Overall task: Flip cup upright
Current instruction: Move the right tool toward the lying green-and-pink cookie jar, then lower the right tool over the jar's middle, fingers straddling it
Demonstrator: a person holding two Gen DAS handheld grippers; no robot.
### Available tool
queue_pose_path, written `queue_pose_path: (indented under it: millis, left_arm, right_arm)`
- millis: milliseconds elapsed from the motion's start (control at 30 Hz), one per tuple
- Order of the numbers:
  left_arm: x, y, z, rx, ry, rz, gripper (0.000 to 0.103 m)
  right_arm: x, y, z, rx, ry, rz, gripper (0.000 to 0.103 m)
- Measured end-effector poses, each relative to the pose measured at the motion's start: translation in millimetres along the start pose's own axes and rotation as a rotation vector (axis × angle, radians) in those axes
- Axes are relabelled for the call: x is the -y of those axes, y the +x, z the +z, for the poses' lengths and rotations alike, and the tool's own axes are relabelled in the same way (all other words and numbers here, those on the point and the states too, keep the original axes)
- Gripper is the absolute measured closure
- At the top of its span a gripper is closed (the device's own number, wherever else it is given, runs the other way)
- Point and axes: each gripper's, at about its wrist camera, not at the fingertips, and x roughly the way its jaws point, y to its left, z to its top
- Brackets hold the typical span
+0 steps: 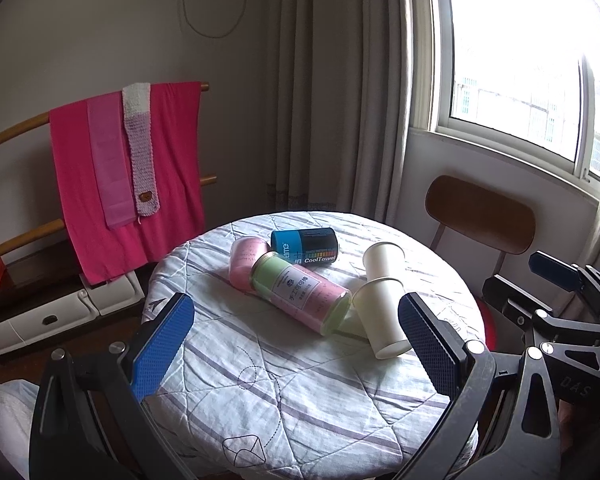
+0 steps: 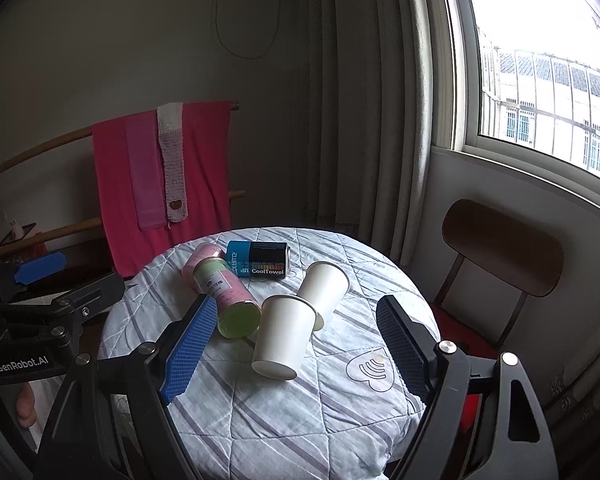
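Observation:
Two white paper cups lie on their sides on the round table (image 1: 300,400), one behind the other. The near cup (image 1: 381,316) (image 2: 286,336) points its base toward me. The far cup (image 1: 381,260) (image 2: 325,288) lies just behind it, touching it. My left gripper (image 1: 296,344) is open and empty above the table's near half, its right finger close to the near cup. My right gripper (image 2: 296,344) is open and empty, with the near cup between and beyond its fingers. It also shows at the right edge of the left wrist view (image 1: 555,280).
A pink-and-green canister (image 1: 300,292) (image 2: 228,296) lies left of the cups, a pink one (image 1: 246,260) behind it, and a blue-black CoolTowel can (image 1: 305,246) (image 2: 258,259) at the back. A brown chair (image 2: 499,252) stands right of the table. A pink towel rack (image 1: 128,176) stands left.

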Motion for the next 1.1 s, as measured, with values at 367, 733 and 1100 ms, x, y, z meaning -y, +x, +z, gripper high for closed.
queue_pose_path:
  millis: [367, 733, 1100]
  left_arm:
    - [-6, 20, 3, -0.046, -0.001, -0.004, 0.000]
    - [-5, 53, 8, -0.089, 0.015, 0.003, 0.000]
    - [-22, 85, 7, -0.132, -0.004, 0.036, 0.000]
  right_arm:
    - [0, 28, 9, -0.049, 0.000, 0.010, 0.020]
    - [33, 82, 11, -0.221, 0.175, -0.013, 0.020]
    - [28, 120, 24, -0.275, 0.216, 0.085, 0.020]
